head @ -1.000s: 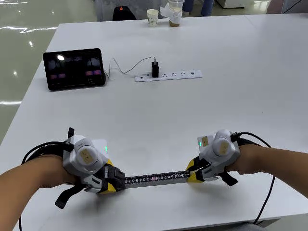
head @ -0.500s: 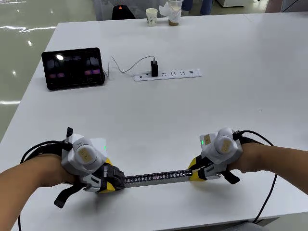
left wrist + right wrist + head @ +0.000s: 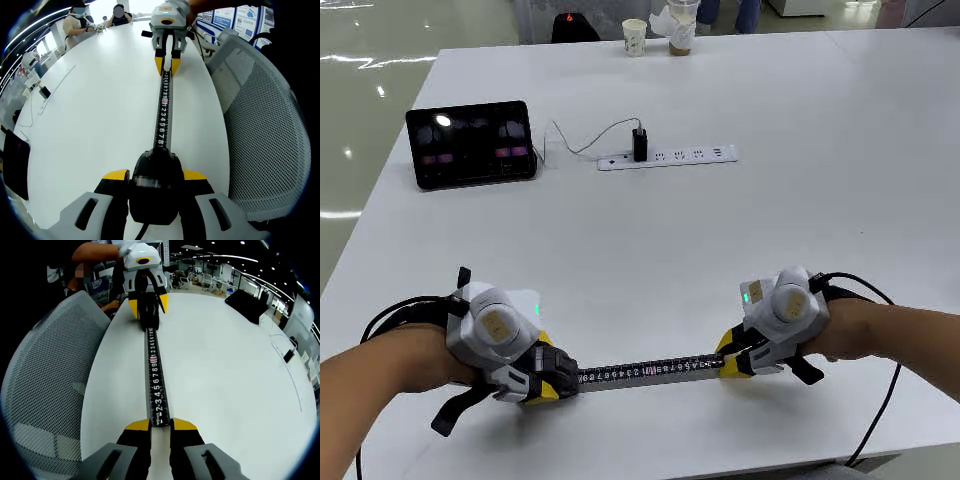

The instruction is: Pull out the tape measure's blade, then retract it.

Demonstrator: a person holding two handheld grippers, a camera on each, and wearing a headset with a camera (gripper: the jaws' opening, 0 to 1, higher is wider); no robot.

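Since the frame a second before, the right gripper (image 3: 728, 360) had shifted a little further right along the near edge of the table (image 3: 720, 230), and the exposed blade (image 3: 645, 370) had lengthened accordingly. I noted no clear shift in the left gripper (image 3: 558, 375).

Left gripper: jaws closed against both sides of the black tape measure case (image 3: 155, 185), which sat on the table at near left. Right gripper: jaws nearly together, pinching the free end of the blade, as seen in the right gripper view (image 3: 160, 427). Between the two, the blade ran straight and low over the table surface, numerals upward, with no visible kink or twist.

Assessment: the pull-out was under way and partly done; a modest length of blade was out. Whether more extension was intended I could not tell. Retraction was not yet done. Both grips looked secure. I judged that the return should be guided, not let snap back.
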